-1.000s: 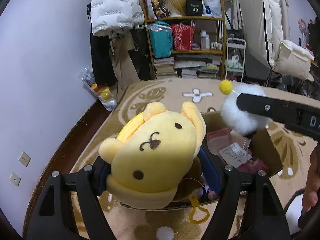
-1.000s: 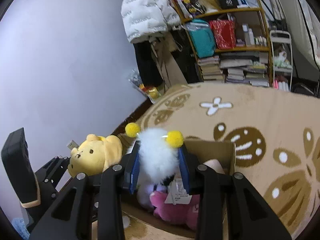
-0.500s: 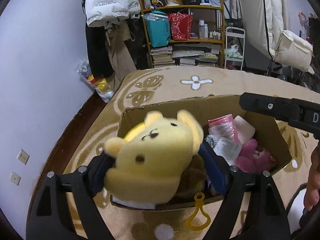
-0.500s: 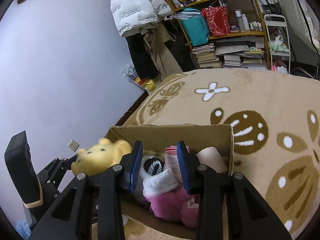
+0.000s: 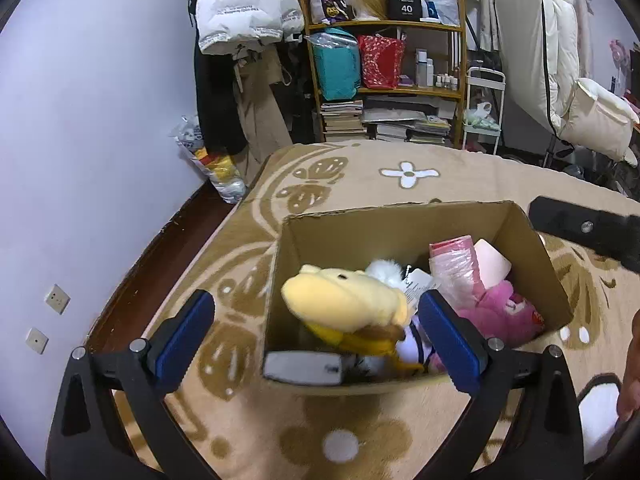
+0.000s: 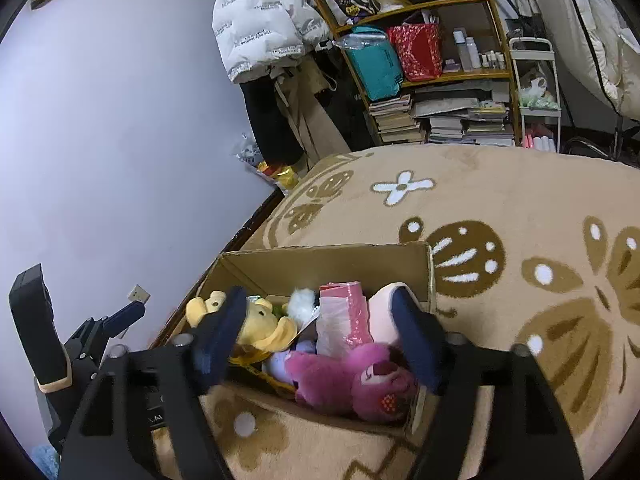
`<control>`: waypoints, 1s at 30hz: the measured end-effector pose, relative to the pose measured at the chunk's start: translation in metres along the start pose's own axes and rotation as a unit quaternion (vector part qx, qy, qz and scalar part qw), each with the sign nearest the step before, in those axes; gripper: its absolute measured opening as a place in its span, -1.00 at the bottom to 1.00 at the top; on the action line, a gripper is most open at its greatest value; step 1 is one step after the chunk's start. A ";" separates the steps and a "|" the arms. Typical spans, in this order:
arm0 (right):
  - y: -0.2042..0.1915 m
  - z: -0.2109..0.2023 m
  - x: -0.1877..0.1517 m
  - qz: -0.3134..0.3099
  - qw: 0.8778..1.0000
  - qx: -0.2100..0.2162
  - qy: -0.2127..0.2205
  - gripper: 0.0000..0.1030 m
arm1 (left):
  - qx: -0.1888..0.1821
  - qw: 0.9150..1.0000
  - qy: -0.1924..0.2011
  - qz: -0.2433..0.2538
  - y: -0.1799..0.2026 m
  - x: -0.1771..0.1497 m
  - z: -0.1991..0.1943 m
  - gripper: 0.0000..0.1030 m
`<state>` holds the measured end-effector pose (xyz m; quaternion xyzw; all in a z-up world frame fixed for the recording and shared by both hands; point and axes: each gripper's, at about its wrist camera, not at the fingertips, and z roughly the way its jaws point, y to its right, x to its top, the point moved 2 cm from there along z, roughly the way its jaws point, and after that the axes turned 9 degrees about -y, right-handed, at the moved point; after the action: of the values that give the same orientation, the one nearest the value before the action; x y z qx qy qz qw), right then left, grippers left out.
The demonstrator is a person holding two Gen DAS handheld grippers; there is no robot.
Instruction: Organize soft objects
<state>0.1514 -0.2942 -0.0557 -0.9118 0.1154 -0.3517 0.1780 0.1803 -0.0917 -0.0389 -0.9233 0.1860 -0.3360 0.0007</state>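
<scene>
A cardboard box (image 5: 400, 220) stands on the patterned rug and shows in the right wrist view (image 6: 332, 258) too. A yellow plush (image 5: 344, 300) lies inside it at the left (image 6: 260, 320), free of the fingers. Beside it lie a white fluffy toy (image 5: 386, 270), a pink plush (image 5: 500, 312) (image 6: 360, 380) and a pink packet (image 6: 340, 316). My left gripper (image 5: 316, 332) is open and empty over the box's near left corner. My right gripper (image 6: 320, 336) is open and empty above the box's near edge.
A beige rug (image 6: 500, 208) covers the floor. A wooden shelf (image 5: 384, 76) with books and bags stands at the back, with hanging coats (image 5: 244, 40) to its left. A lilac wall (image 5: 80, 140) runs along the left. The right gripper's body (image 5: 588, 228) shows beyond the box's right wall.
My left gripper opened and the yellow plush dropped into the box. My right gripper let go of the white fluffy toy, which now lies in the box, and opened wide.
</scene>
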 end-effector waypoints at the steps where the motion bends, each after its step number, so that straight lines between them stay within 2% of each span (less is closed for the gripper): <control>1: -0.001 -0.004 -0.001 0.001 1.000 -0.004 0.001 0.82 | 0.002 1.000 0.001 0.000 -0.002 -0.002 -0.003 0.97; 6: -0.009 -0.026 -0.008 -0.003 1.000 -0.008 0.007 1.00 | 0.016 1.000 0.012 -0.005 -0.012 -0.012 -0.028 0.99; 23: -0.035 -0.107 -0.054 -0.045 0.997 -0.044 0.040 1.00 | 0.020 0.998 0.059 -0.024 -0.035 -0.051 -0.124 0.99; 30: -0.040 -0.126 -0.078 -0.050 0.996 -0.046 0.061 1.00 | 0.015 0.997 0.066 -0.034 -0.039 -0.075 -0.136 0.99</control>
<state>0.0122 -0.2621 0.0002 -0.9005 0.0966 -0.4092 0.1109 0.0564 -0.0124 0.0255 -0.9046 0.1494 -0.3990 -0.0087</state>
